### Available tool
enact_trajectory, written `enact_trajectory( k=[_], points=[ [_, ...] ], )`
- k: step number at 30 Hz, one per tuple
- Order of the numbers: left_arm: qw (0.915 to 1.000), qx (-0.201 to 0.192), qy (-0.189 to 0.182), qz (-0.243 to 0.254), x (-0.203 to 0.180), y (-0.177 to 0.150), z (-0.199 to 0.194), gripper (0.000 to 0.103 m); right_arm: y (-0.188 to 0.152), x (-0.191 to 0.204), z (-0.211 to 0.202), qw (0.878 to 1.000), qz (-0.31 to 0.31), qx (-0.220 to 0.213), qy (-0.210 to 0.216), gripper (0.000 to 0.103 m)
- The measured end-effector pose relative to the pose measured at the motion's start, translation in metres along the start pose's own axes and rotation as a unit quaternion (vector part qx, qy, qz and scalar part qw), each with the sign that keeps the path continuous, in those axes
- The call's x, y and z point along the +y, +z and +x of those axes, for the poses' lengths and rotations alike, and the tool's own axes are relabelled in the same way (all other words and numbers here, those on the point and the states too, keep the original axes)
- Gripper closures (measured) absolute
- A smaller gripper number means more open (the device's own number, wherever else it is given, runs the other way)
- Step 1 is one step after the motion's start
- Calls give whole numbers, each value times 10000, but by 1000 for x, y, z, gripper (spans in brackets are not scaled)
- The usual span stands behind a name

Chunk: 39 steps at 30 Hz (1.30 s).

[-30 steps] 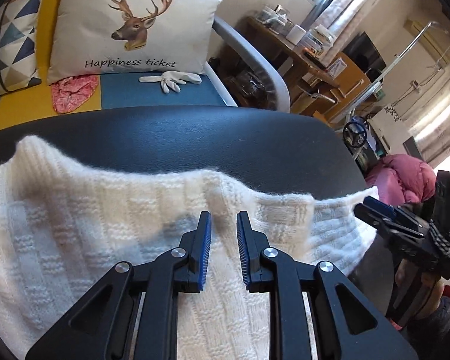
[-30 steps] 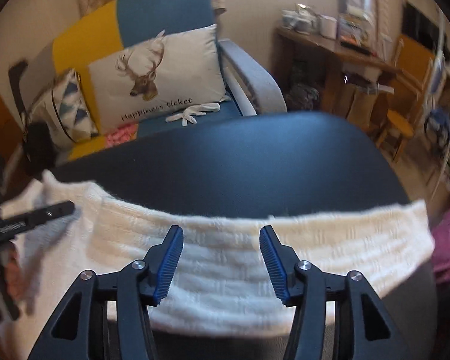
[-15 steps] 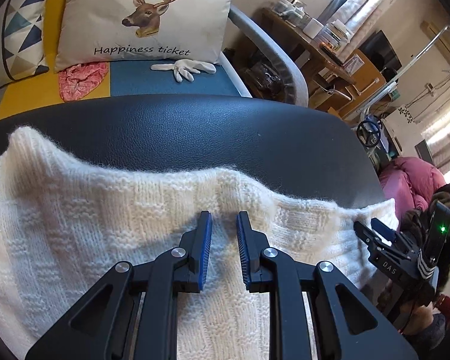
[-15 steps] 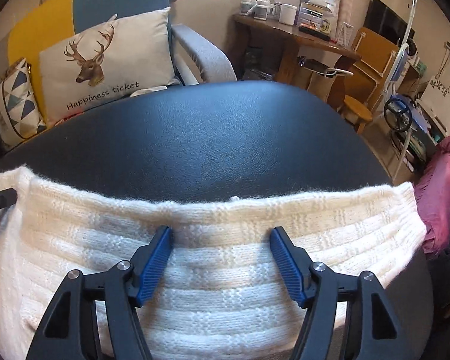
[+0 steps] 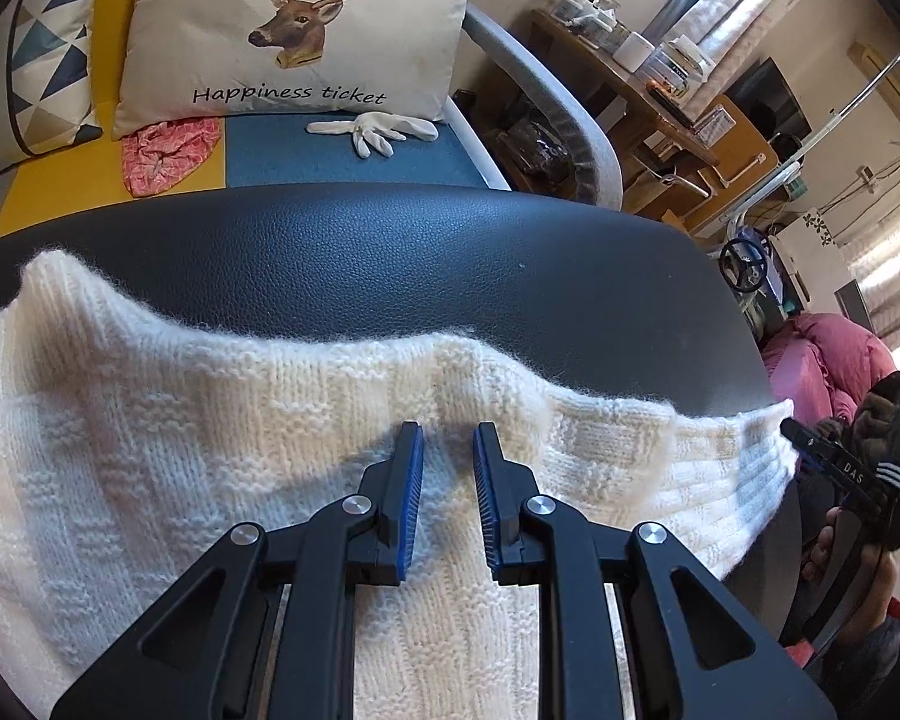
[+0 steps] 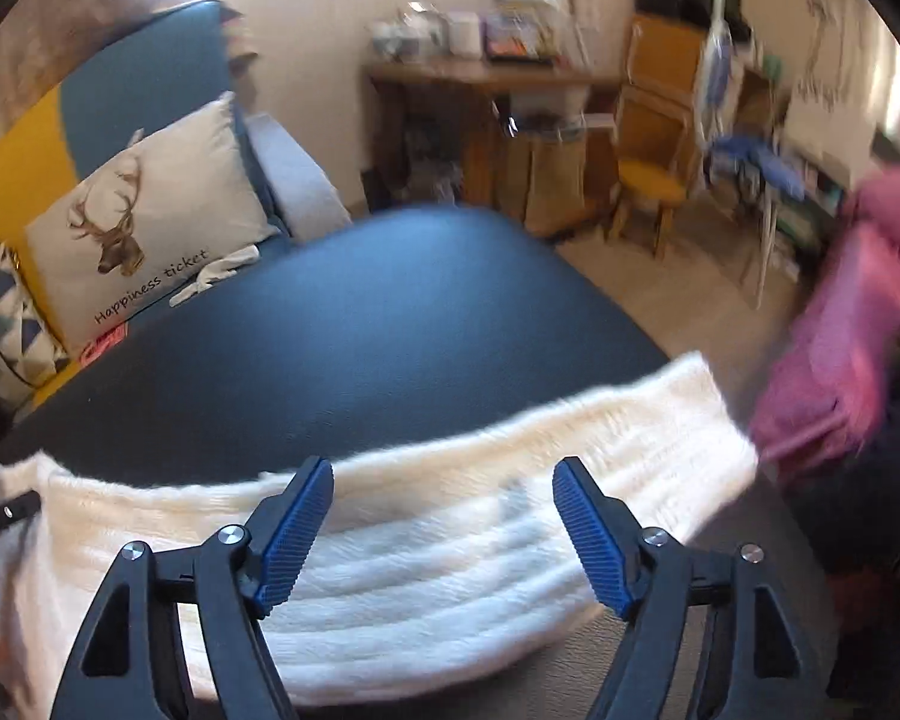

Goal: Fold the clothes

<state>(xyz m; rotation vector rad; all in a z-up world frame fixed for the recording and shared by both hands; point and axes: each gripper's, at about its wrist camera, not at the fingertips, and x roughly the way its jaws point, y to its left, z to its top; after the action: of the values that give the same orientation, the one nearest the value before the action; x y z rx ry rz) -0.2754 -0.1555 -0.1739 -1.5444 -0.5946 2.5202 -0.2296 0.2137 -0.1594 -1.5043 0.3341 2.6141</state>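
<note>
- Jaws of the left gripper (image 5: 447,438) stand narrowly apart, a ridge of the sweater (image 5: 180,450) rising between the blue pads; whether they pinch the knit or only rest over it cannot be told.
- Jaws of the right gripper (image 6: 444,480) are opening, wide apart, nothing between them but the sweater's band (image 6: 450,570) lying below.
- Both grippers tilt steeply down toward the table (image 5: 390,252).
- From the left wrist view, the right gripper shows at the far right edge, held in a hand (image 5: 852,552), just beside the sweater's right end.
- From the right wrist view, the tip of the left gripper pokes in at the left edge, by the sweater's other end.
- Cream knit sweater lies spread across the near half of the dark table, its far edge wavy.
- Behind the table stands a sofa (image 5: 306,150) with a deer cushion (image 5: 294,30), a white glove (image 5: 372,129) and a pink cloth (image 5: 162,150).
- To the right are a wooden desk (image 6: 486,78) and a pink quilt (image 5: 822,354).
</note>
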Motion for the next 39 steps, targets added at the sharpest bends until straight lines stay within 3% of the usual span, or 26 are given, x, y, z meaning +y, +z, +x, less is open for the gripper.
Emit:
enact_trajectory(
  k=[2,3,5,7,8,15,20,22,27,31,32,35,39],
  points=[
    [10000,-3,2,1,0,0,0,84,0,-25,13,9978,421,449,225,33],
    [10000,-2,3,3,0,0,0,84,-2,-31,14,9976,459,462,254,40],
    [10000,2,6,4,0,0,0,84,-7,-37,11,9982,397,374,266,43],
    [10000,3,11,3,0,-1,0,84,-13,-37,8,9991,195,375,-36,71],
    [10000,4,13,10,0,-1,0,84,-17,-36,6,9990,83,382,-215,73],
    [10000,19,0,10,0,-1,1,84,-33,-39,-13,9964,-52,726,-430,75],
    [10000,19,58,54,-2,-1,0,84,-44,-6,-41,9982,-514,288,-108,74],
    [9999,22,84,68,-3,-1,1,84,-51,14,-41,9963,-807,297,-87,74],
    [9998,61,114,141,-3,1,0,84,-70,29,-22,9879,-1253,593,-692,80],
    [9999,-128,-24,56,-2,0,-11,84,-72,24,-30,9893,-1048,684,-751,79],
    [9997,-215,-89,85,-2,-1,-15,84,-70,29,-34,9904,-1036,562,-718,79],
    [9991,-247,-258,214,-6,-2,-21,84,-61,61,-46,9932,-1148,213,6,76],
    [9983,-189,-374,410,-12,-2,-20,84,-50,124,-34,9847,-1677,91,455,76]
  ],
)
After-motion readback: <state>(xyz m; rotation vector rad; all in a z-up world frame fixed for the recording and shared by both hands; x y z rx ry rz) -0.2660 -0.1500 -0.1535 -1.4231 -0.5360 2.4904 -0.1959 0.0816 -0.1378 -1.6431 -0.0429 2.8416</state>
